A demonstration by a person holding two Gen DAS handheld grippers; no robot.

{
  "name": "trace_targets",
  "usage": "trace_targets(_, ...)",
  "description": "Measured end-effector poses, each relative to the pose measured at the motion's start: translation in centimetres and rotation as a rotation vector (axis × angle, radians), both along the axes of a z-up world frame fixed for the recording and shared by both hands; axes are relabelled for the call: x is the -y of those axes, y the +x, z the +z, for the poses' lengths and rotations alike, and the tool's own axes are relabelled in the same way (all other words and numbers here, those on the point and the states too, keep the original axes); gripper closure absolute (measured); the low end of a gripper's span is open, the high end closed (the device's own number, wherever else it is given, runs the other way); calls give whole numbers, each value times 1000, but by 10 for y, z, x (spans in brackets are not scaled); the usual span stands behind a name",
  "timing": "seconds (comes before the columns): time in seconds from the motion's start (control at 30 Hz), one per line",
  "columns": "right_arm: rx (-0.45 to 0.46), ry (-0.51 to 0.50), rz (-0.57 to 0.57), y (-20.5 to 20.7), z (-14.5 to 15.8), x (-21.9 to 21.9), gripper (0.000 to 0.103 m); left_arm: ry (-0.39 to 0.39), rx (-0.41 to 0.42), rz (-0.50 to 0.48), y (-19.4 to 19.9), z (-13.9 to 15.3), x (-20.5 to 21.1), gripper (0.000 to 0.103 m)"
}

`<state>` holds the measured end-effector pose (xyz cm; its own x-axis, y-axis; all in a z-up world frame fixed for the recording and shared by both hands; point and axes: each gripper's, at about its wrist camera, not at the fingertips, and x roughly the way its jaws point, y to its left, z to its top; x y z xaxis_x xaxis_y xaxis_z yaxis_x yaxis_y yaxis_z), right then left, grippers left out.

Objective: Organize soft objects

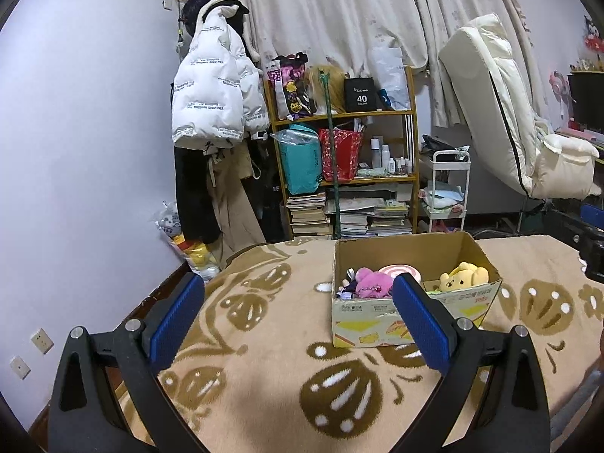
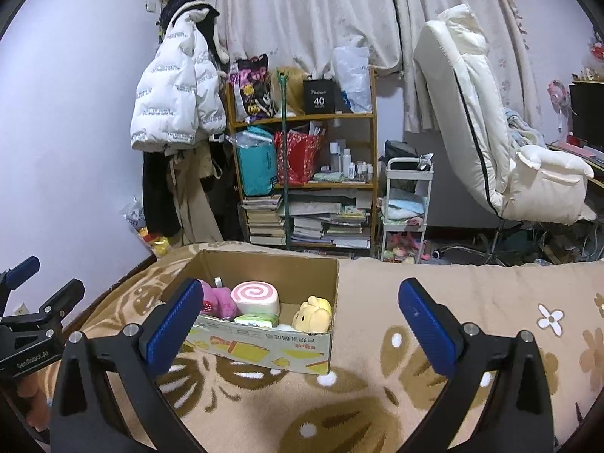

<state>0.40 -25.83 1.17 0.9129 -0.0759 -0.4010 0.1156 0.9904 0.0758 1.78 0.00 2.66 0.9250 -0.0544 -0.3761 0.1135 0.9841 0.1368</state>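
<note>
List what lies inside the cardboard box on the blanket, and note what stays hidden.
Inside the cardboard box: a pink plush, a pink swirl roll cushion, a green packet and a yellow plush. The box's front wall hides their lower parts and the floor.

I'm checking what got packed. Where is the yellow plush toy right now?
In both views the yellow plush toy sits inside the cardboard box on the blanket, at its right end, right of the pink swirl cushion.
</note>
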Motion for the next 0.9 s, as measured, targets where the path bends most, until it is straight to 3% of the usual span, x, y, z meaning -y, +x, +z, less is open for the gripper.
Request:
trace_targets(0.5, 63, -30, -16, -50, 2, -8, 0, -1, 2, -5, -23, 2, -7, 4)
trace_targets(0.9, 40, -28, -32, -47, -5, -2, 0, 15, -31, -6, -11, -12, -2, 4)
